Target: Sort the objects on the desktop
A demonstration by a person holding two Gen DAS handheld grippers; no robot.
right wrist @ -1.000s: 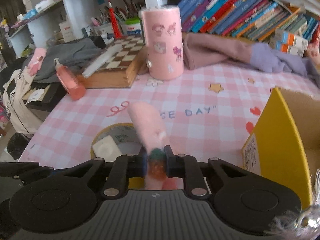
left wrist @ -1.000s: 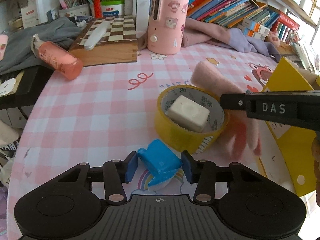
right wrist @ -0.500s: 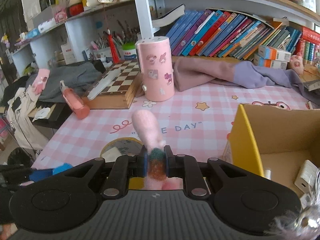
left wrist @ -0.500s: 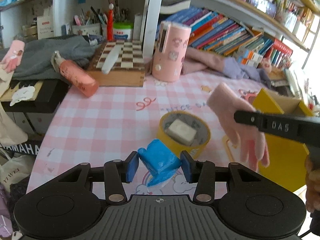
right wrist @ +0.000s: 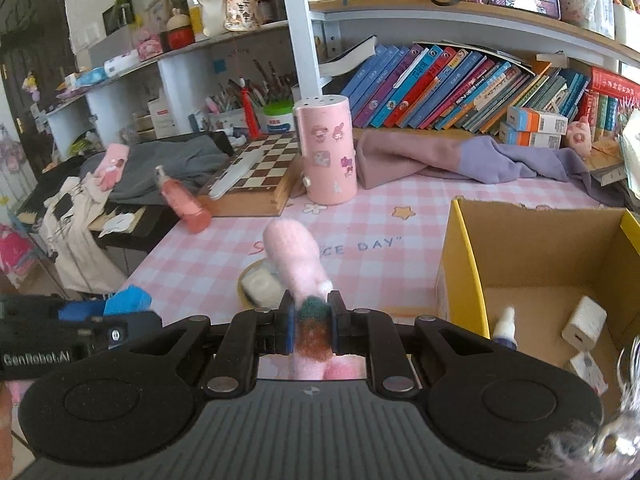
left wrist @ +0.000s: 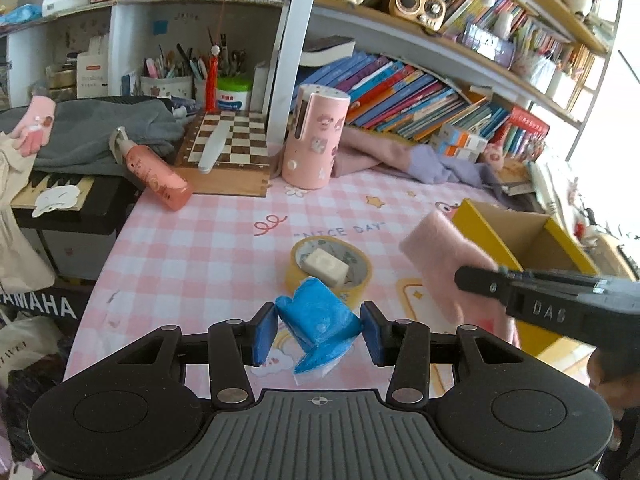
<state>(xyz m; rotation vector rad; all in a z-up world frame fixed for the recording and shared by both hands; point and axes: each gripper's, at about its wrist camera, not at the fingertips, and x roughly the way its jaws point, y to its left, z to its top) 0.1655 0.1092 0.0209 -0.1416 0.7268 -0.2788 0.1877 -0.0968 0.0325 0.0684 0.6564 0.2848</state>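
Left tool clamps blue packet; tape roll beyond.

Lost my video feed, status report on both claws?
Left claw shut on blue pack. Right claw shut on pink glove, beside open yellow box. Tape roll on table, nothing blocking box.

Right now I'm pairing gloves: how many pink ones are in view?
2: one glove clamped in the right tool, another on the grey clothes. Others may be hidden.

glove: fuzzy knit | box: matt cardboard | tape roll: glossy
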